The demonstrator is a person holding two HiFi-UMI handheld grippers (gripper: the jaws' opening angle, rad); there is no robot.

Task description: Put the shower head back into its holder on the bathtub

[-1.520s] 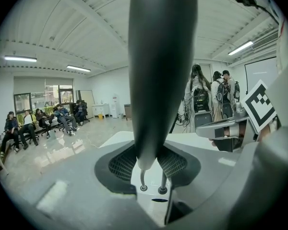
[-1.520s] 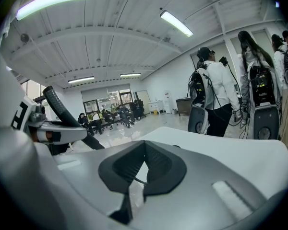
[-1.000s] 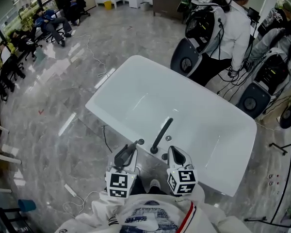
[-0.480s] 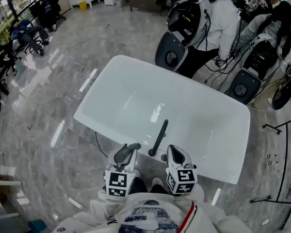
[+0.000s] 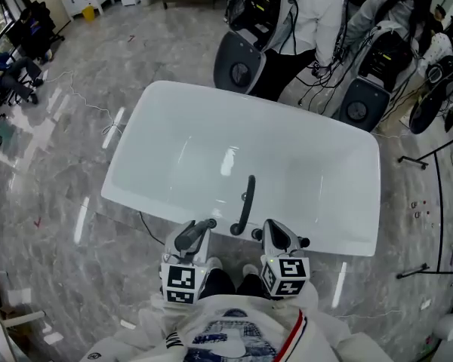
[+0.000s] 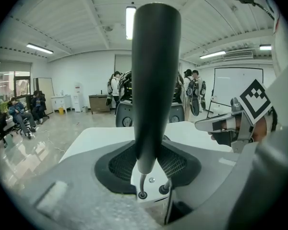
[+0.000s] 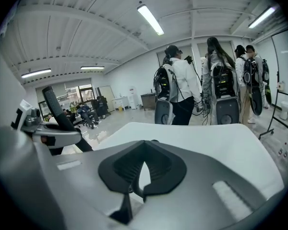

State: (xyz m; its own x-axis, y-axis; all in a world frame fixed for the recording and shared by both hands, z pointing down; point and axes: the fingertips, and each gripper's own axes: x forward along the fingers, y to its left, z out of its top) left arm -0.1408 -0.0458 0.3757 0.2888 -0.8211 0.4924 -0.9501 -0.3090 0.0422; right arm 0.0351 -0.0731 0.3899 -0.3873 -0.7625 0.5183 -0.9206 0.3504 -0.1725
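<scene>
Gripping the shower head (image 6: 156, 71) upright between the pads of the left gripper (image 5: 198, 232), hose hanging below, just at the near rim of the bathtub (image 5: 158, 100), left of the black faucet (image 5: 246, 202). Holding the right gripper (image 5: 276, 236) pinched together, empty, right of the faucet.

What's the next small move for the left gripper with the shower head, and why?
Probably ease the left gripper down. It grips the shower head, and the hose from its lower end runs into a fitting on the bathtub rim just below, likely the holder.
</scene>
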